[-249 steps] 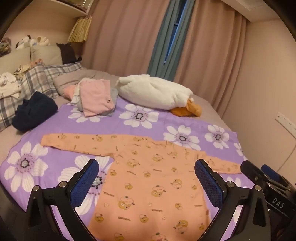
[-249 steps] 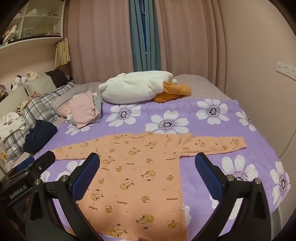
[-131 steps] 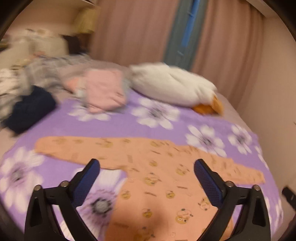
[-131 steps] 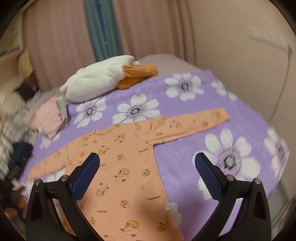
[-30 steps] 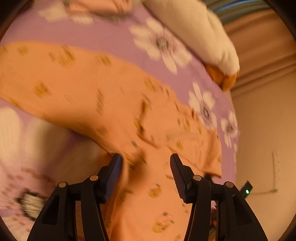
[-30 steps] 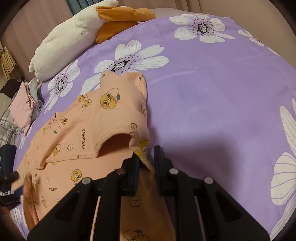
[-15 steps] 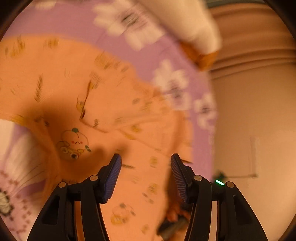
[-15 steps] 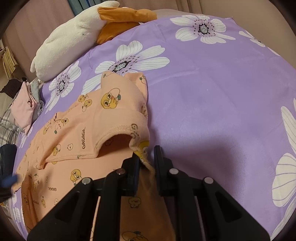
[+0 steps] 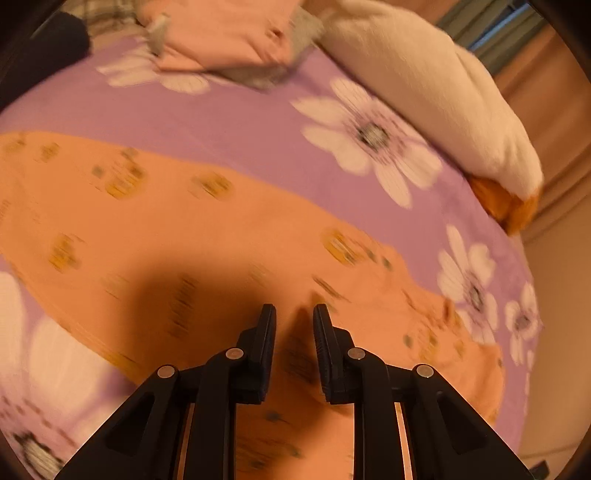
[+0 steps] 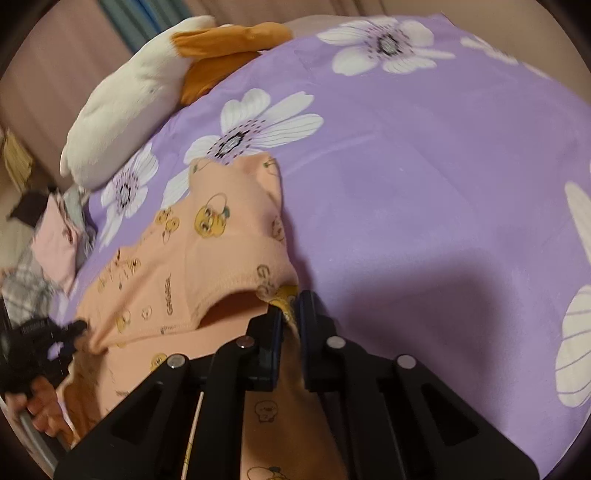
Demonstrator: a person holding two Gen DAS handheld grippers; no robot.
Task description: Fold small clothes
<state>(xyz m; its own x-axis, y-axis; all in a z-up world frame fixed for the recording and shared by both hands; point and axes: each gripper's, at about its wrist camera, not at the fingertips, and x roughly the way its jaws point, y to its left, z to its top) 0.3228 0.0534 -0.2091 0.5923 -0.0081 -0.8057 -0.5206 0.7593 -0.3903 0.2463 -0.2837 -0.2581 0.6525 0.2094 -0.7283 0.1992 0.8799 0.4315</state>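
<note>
An orange baby shirt (image 9: 192, 236) with duck prints lies on the purple flowered bedspread (image 9: 236, 107). My left gripper (image 9: 294, 314) hovers low over the shirt's body, its jaws narrowly apart with nothing between them; the view is blurred. My right gripper (image 10: 290, 308) is shut on the cuff end of the shirt's right sleeve (image 10: 236, 236), which is folded back over the shirt body. The left gripper shows in the right wrist view (image 10: 44, 343) at the shirt's left side.
A white and orange duck plush (image 9: 424, 92) lies at the back, also in the right wrist view (image 10: 147, 99). A pile of pink and grey folded clothes (image 9: 225, 33) sits at back left. A dark garment (image 9: 40, 48) lies at far left.
My left gripper has swung back over the shirt and its jaws have narrowed. My right gripper stays shut on the sleeve, almost unmoved.
</note>
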